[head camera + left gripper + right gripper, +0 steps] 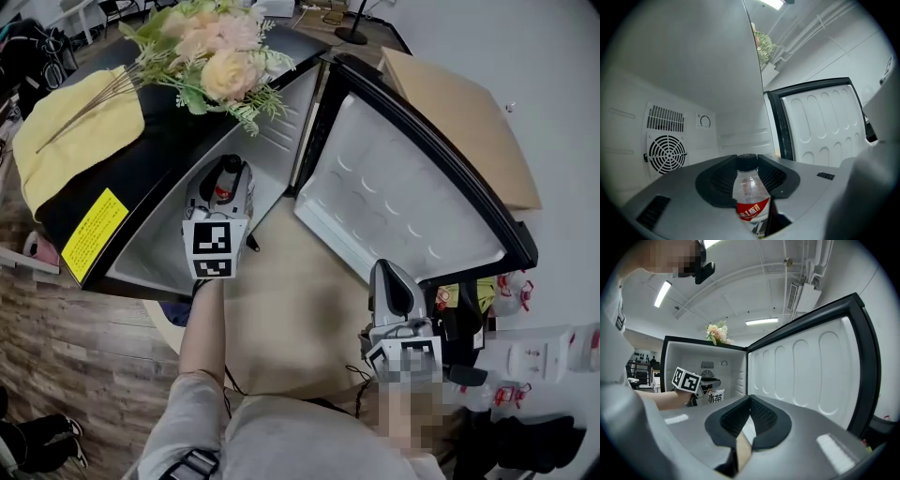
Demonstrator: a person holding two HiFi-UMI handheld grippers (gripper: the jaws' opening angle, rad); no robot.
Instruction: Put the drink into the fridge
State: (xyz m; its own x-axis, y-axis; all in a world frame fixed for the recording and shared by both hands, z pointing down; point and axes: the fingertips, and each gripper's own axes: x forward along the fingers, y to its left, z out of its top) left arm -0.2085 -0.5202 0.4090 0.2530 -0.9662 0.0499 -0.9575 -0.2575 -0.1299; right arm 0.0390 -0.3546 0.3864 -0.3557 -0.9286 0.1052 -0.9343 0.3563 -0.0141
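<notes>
The drink, a clear bottle (751, 194) with a black cap and a red label, stands upright between the jaws of my left gripper (747, 161), which is shut on it. In the head view that gripper (225, 183) reaches into the open black fridge (141, 173), with the bottle (228, 180) at its tip. The right gripper view shows the bottle (715, 397) low inside the white fridge cavity. My right gripper (392, 281) hangs by the lower edge of the open door (394, 187). Its jaws (750, 401) meet at the tips with nothing between them.
A fan grille (667, 153) and a dial (705, 121) sit on the fridge's back wall. On the fridge top lie a bunch of flowers (216, 52) and a yellow cloth (75, 131). A cardboard sheet (469, 112) lies beyond the door. Small items (511, 356) crowd the floor at right.
</notes>
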